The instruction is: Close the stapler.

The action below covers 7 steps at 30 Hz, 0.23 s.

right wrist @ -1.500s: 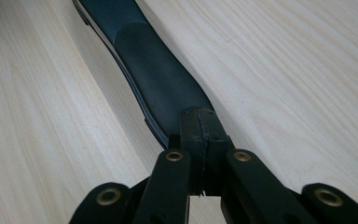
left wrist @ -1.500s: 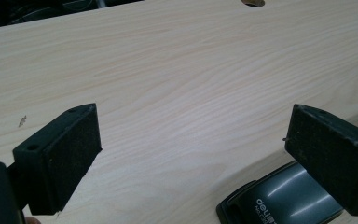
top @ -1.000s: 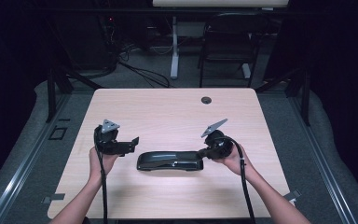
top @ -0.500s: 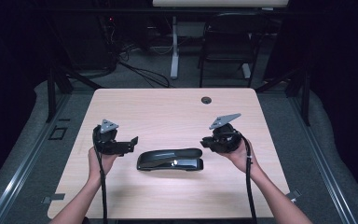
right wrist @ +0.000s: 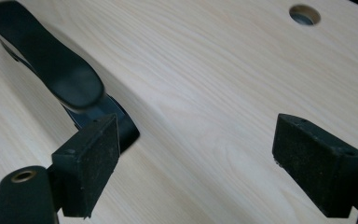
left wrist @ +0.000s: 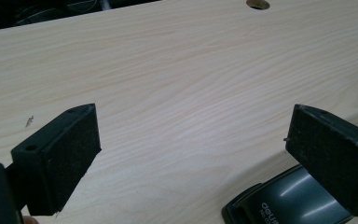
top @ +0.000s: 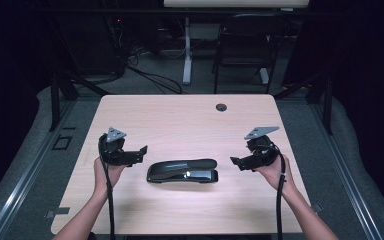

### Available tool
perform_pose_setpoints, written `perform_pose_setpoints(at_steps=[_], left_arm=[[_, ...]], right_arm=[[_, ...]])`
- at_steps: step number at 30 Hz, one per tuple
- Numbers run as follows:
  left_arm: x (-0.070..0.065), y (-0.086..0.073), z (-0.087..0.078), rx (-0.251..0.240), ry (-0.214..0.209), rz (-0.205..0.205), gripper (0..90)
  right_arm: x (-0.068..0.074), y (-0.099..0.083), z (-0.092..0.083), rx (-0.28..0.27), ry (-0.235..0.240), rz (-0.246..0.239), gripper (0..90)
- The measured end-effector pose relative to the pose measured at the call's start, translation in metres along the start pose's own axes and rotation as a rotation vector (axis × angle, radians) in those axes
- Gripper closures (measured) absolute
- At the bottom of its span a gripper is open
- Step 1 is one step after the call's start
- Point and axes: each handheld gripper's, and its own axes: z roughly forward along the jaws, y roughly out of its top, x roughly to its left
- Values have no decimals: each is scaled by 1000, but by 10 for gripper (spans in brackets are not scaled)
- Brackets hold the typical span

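Both black two-jaw grippers flank the long glossy black stapler (top: 182, 171) lying flat on the pale wooden table (top: 180, 120): left gripper (top: 141, 150) wide open, right gripper (top: 236, 163) just opened wide, nothing between its jaws.

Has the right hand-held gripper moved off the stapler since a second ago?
Yes. The right hand-held gripper has drawn rightward off the stapler toward the table's right edge, jaws just opened, empty.

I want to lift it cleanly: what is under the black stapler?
The stapler lies flat on the bare wooden table, nothing visible beneath it. Its base covers the wood directly underneath, so that patch cannot be seen.
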Motion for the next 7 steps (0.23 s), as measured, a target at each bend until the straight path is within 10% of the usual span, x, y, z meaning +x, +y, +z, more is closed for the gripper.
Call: perform_pose_setpoints(at_steps=[7], left_arm=[[4,0,3,2,12,-7,28]], right_arm=[[-18,-27,6,85,-11,62,33]])
